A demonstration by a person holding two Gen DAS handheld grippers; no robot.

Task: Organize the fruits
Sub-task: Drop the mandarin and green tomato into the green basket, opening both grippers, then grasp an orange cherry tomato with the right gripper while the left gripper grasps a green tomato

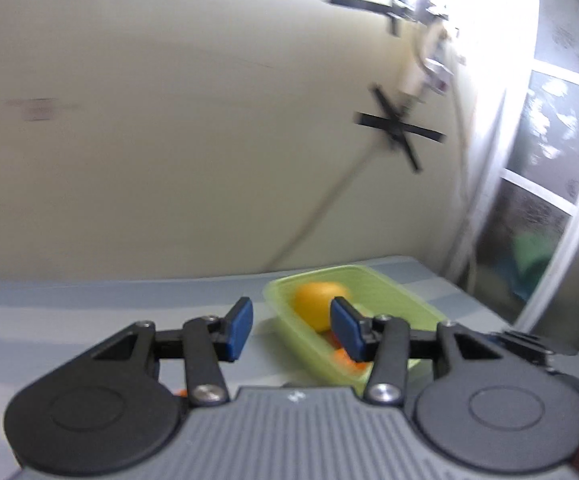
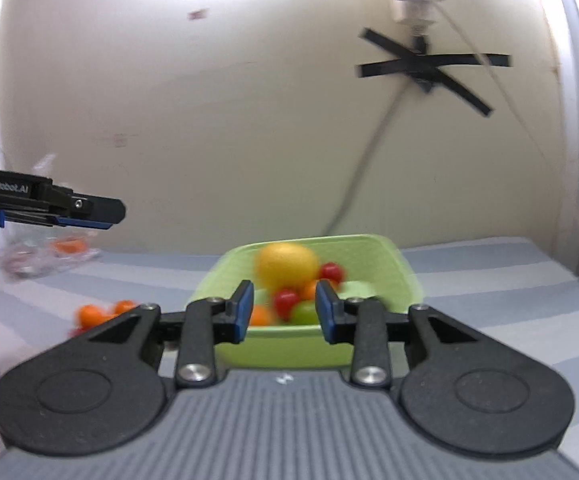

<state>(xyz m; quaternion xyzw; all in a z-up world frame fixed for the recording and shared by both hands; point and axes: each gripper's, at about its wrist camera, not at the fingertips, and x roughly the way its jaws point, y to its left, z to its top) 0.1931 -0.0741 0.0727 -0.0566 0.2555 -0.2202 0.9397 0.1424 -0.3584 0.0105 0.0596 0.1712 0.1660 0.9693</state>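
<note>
Left wrist view: left gripper (image 1: 291,330) has its fingers spread with nothing between them, hovering beside the green tub (image 1: 393,280) on the striped table (image 1: 89,312). An orange (image 1: 317,304) sits in the tub.

Right wrist view: right gripper (image 2: 284,312) also gapes empty, pointed at the tub, which holds the orange plus small red and green fruit. Loose oranges (image 2: 99,314) lie on the table to the left, near a plastic bag (image 2: 45,256). I'd swing left for those, come down straight, and squeeze gently.
</note>
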